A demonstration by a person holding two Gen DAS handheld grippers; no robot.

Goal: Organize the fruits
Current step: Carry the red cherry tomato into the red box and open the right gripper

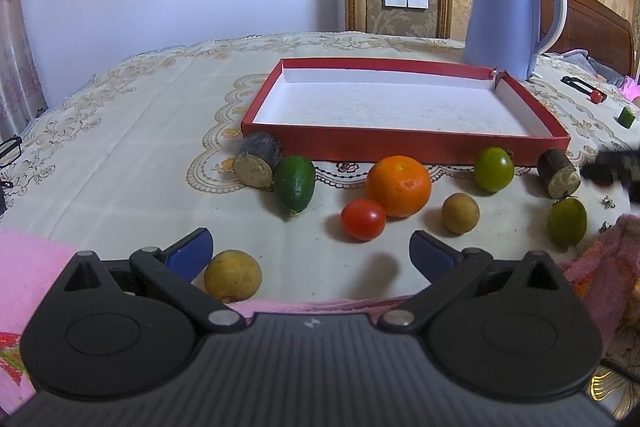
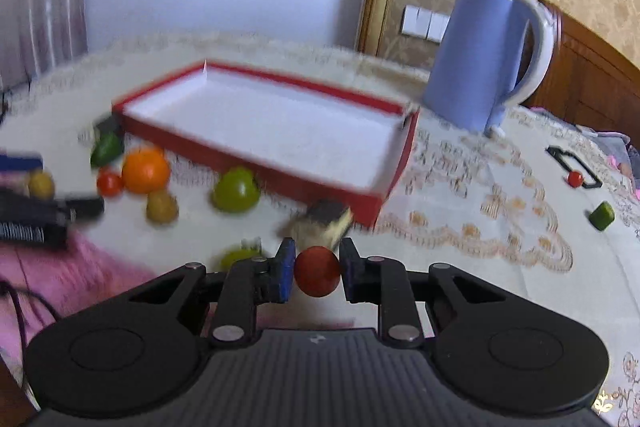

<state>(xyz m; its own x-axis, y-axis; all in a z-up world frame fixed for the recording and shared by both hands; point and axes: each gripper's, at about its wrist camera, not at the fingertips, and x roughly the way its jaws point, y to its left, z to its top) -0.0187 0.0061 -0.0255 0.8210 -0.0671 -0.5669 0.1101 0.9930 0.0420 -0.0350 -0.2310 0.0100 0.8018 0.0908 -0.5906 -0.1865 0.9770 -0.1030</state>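
A shallow red tray with a white floor stands on the tablecloth; it also shows in the right wrist view. In front of it lie an orange, a red tomato, a green lime, a green tomato, a brown longan, a yellow-green fruit and two dark cane pieces. My left gripper is open above the cloth, with a yellow fruit by its left finger. My right gripper is shut on a small red tomato, held near the tray's near right corner.
A blue kettle stands behind the tray's right corner. A pink towel lies along the near edge. A small green piece, a small red ball and a black frame lie at the right. Glasses lie far left.
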